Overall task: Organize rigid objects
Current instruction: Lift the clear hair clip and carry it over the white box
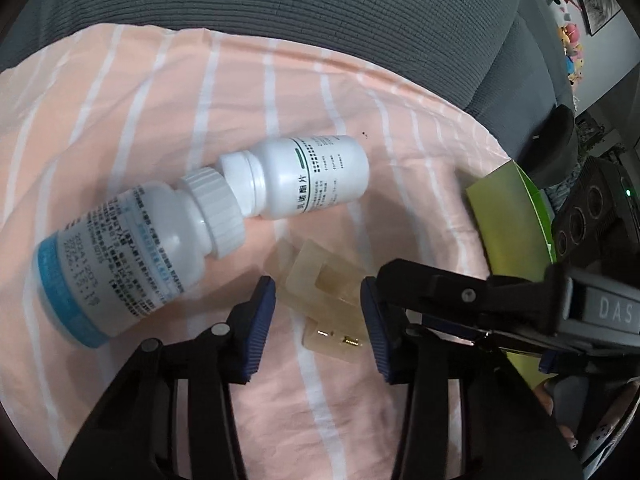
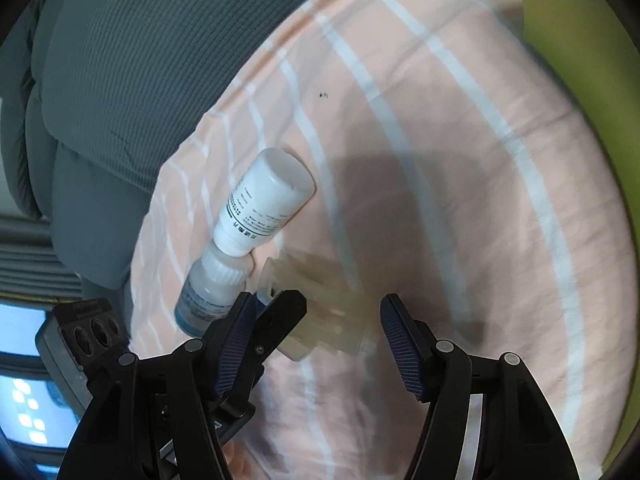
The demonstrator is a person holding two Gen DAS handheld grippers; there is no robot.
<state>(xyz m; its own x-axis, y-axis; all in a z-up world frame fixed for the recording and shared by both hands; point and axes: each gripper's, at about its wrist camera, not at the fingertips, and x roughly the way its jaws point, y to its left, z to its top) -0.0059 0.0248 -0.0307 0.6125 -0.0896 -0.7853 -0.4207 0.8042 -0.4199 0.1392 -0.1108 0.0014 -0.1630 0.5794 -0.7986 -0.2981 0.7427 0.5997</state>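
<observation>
Your left tongs stood wide, pads flanking the translucent plastic piece on the striped sheet, gripping nothing yet. Its long axis ran straight ahead between them. Your right tongs were wide too, the piece just ahead, slightly farther. Beyond, left: blue-banded bottle and white bottle, caps touching.

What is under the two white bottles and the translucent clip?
The pink striped cloth lies under both bottles and the translucent clip. What the cloth itself rests on is covered; only a grey cushion shows behind it.
</observation>
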